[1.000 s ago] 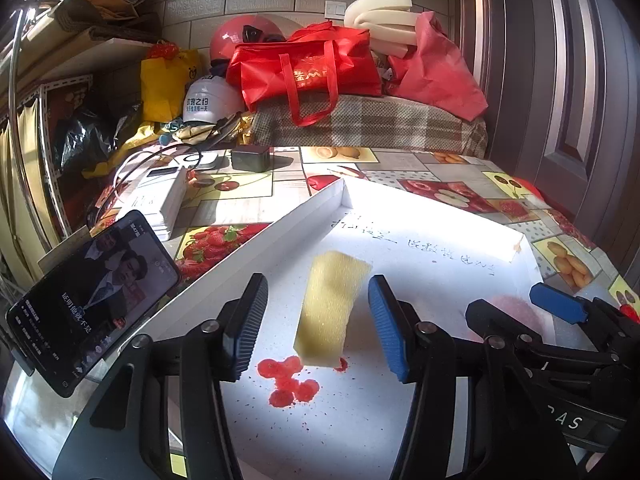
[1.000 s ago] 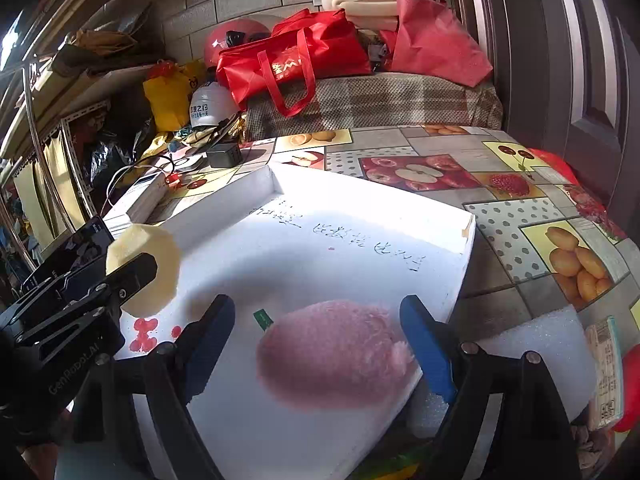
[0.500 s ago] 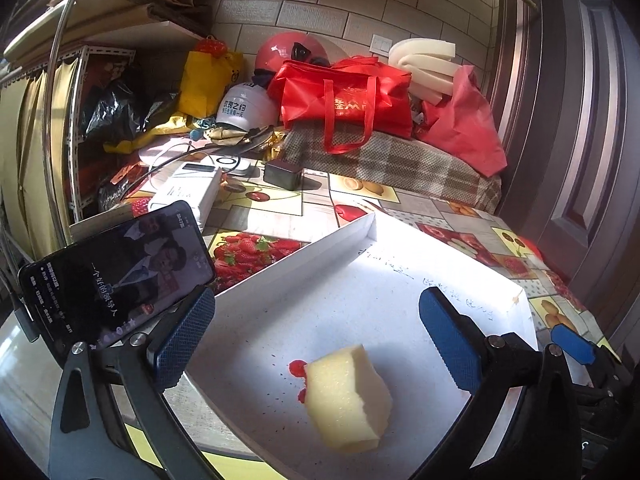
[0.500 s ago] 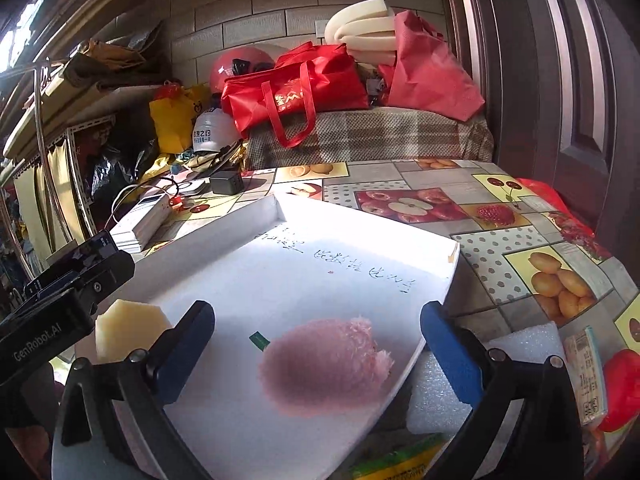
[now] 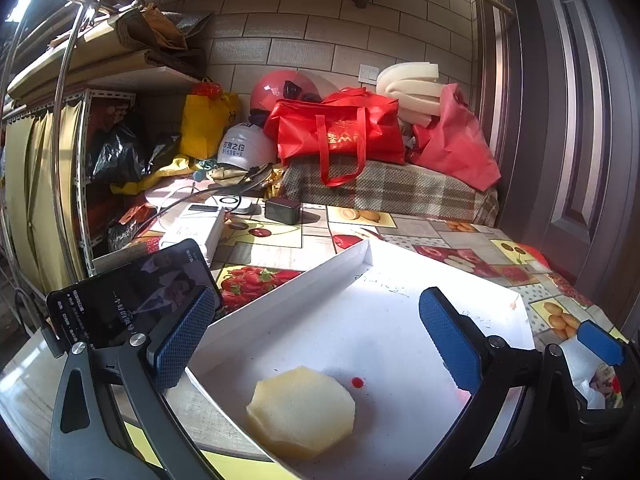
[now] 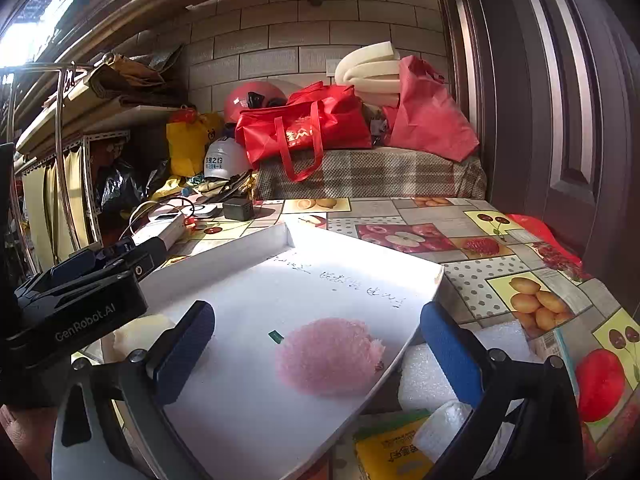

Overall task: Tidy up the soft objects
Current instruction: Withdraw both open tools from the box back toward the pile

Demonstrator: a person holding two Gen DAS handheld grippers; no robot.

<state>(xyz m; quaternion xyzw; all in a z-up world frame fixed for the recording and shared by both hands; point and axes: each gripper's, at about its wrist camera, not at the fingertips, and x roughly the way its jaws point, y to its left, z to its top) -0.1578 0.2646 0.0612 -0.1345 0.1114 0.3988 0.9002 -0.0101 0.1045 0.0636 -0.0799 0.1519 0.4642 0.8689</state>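
Both tools [image 5: 316,342] [image 6: 316,344] released w/ sponge [image 5: 301,412] & pink puff [image 6: 330,356] in tray [image 5: 280,300], phone [image 5: 132,300] beside.

1. I am in a cluttered home storage corner: bare tiled wall [image 5: 280,36], metal shelving [image 5: 80,152] with curtains.
2. Red bags [image 5: 340,132], helmets [image 5: 240,148] and foam rolls [image 5: 408,84] pile at my desk's far edge.
3. A fruit-print cloth [image 6: 520,280] covers the desk.

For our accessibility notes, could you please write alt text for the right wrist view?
An open right gripper hovers over a pink fluffy puff lying on a white tray, its fingers clear of the puff. The left gripper shows at the left edge, and bags crowd the far end of the table.
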